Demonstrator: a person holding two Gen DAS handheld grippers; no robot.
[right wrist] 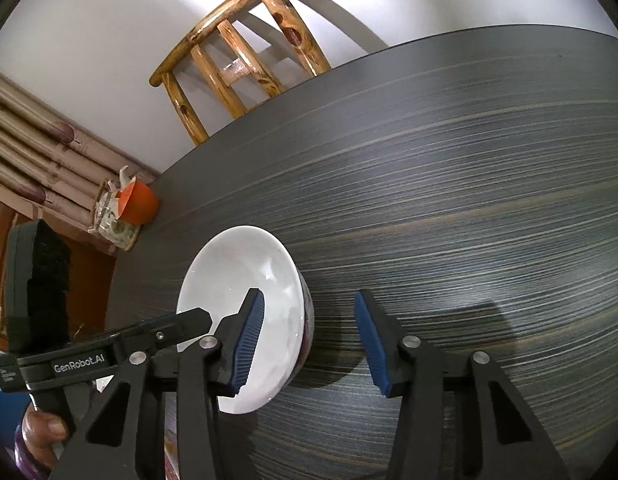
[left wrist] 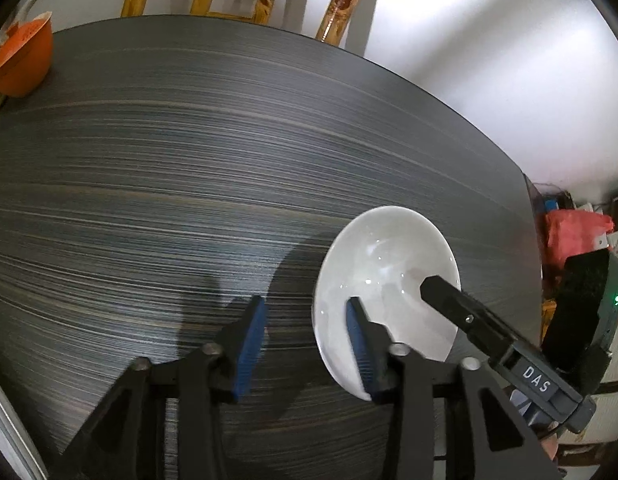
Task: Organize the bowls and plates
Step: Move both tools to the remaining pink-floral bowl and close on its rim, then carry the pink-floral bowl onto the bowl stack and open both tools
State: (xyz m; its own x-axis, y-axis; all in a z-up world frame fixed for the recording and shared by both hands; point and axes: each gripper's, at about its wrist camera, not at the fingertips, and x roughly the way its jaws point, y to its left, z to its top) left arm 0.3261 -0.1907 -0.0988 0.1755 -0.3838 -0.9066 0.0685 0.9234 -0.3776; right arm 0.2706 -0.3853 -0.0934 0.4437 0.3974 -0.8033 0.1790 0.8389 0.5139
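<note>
The left gripper [left wrist: 307, 346] and the right gripper [right wrist: 309, 340] each straddle an opposite rim of the white bowl [left wrist: 383, 276], jaws part-open, one pad inside — nothing clamped. The bowl sits on the desk [left wrist: 189, 180], well apart from the orange bowl [left wrist: 23, 60]. Each outer pad should meet the bowl's wall before lifting — squeezing evenly so it stays level.

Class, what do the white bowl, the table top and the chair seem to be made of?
White bowl: probably glazed ceramic, glossy with bright highlights. Table top: likely matte laminate or veneer, dark with fine printed-looking streaks. Chair: varnished wood, shiny, knots visible.
</note>
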